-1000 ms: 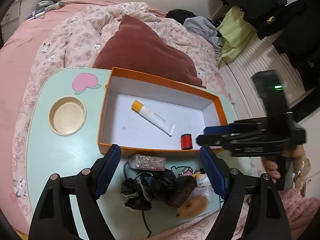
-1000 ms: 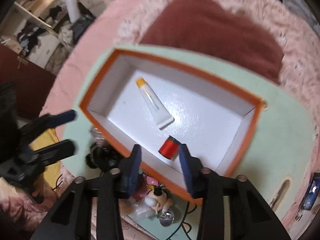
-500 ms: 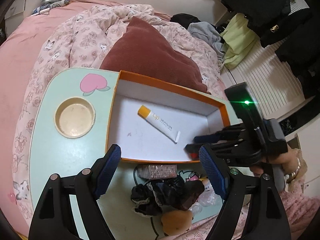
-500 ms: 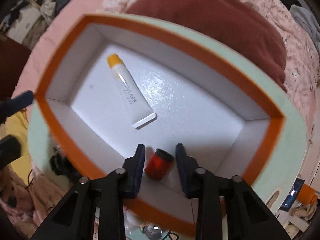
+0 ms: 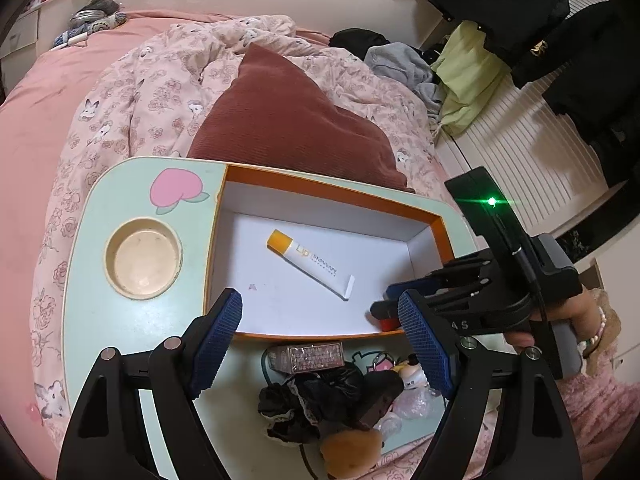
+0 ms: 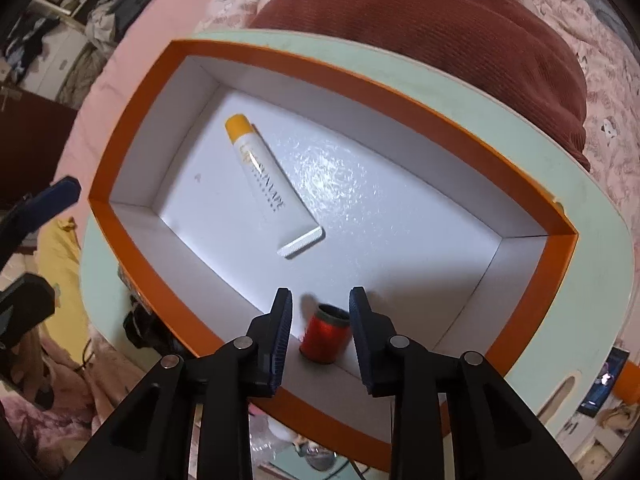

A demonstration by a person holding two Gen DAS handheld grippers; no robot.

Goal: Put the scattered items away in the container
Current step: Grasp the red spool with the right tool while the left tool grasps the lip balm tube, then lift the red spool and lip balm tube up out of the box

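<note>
An orange box with a white inside (image 5: 328, 190) (image 6: 132, 104) sits on a mint lap table (image 5: 96, 236). A white tube with a yellow cap (image 5: 310, 264) (image 6: 268, 184) lies in it. A red thread spool (image 6: 324, 338) stands in the box's near corner, between my right gripper's (image 6: 320, 320) open pads without touching them. In the left wrist view the spool (image 5: 387, 323) is mostly hidden. My left gripper (image 5: 320, 336) is open and empty above the box's front wall. In front of the box lie a clear small case (image 5: 306, 356), a black lacy cloth (image 5: 320, 400), a brown puff (image 5: 352, 452) and small toys (image 5: 408, 368).
A round beige cup holder (image 5: 142, 262) and a pink peach sticker (image 5: 176, 190) are on the table's left part. A dark red cushion (image 5: 288, 120) and a floral quilt (image 5: 152, 80) lie behind the table. Clothes hang at the right.
The right gripper has moved down into the box around the red spool and its pads have spread slightly. The left gripper has drawn back a little.
</note>
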